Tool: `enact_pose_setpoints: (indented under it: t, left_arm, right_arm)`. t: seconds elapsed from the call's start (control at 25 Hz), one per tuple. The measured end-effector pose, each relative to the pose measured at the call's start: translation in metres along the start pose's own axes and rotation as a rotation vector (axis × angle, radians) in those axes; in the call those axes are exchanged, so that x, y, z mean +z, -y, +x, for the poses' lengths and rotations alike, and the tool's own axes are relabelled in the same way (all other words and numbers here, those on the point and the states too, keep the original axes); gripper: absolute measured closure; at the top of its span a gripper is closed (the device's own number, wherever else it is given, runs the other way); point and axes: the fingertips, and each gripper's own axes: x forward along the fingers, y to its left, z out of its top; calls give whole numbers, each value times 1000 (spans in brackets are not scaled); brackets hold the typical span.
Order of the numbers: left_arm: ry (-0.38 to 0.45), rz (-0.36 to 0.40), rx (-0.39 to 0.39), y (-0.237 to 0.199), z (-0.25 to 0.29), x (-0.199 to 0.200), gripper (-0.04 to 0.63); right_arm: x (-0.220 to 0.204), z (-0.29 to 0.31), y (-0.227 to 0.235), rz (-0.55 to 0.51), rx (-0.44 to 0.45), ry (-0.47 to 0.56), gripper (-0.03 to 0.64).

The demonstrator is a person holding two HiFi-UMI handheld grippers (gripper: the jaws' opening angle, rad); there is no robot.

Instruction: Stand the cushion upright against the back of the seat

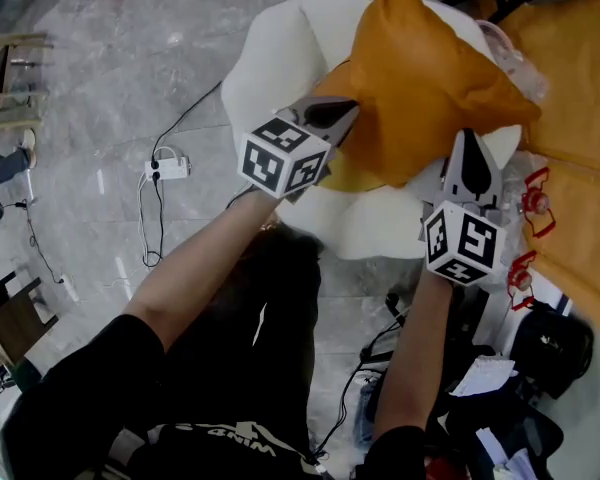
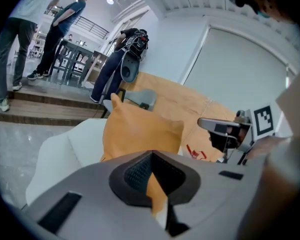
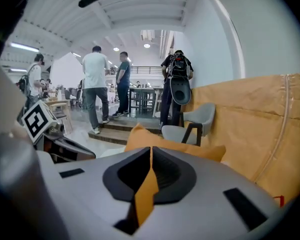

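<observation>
Left claw (image 2: 153,156): we keep it pinched shut on the near-left edge of the cushion (image 1: 430,88), so the fabric cannot slip.
Right claw (image 3: 151,151): clamped on the near-right edge, so both sides rise evenly.
Cushion: held tilted over the white seat (image 1: 265,68), its far corner toward the back.
Remaining: by our judgement, tipping it upright.

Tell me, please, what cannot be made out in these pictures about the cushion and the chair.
1. Head view: the back of the white chair. The cushion covers it, and the picture's top edge cuts it off.
2. Head view: whether the cushion's bottom rests on the seat. The left gripper and the right gripper hide it.
3. Both gripper views: the cushion's lower part, which each gripper's own grey body blocks.
</observation>
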Motion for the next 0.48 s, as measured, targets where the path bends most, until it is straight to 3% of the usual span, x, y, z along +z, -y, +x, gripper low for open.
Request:
enact_pose_setpoints:
  t: [0.12, 0.48]
  left_arm:
    - [51, -5, -45, 31, -41, 37, 588]
    - [165, 166, -91, 143, -184, 141, 588]
  right_arm:
    - [30, -39, -18, 31, 55, 51, 594]
    - [118, -184, -53, 153, 119, 111, 594]
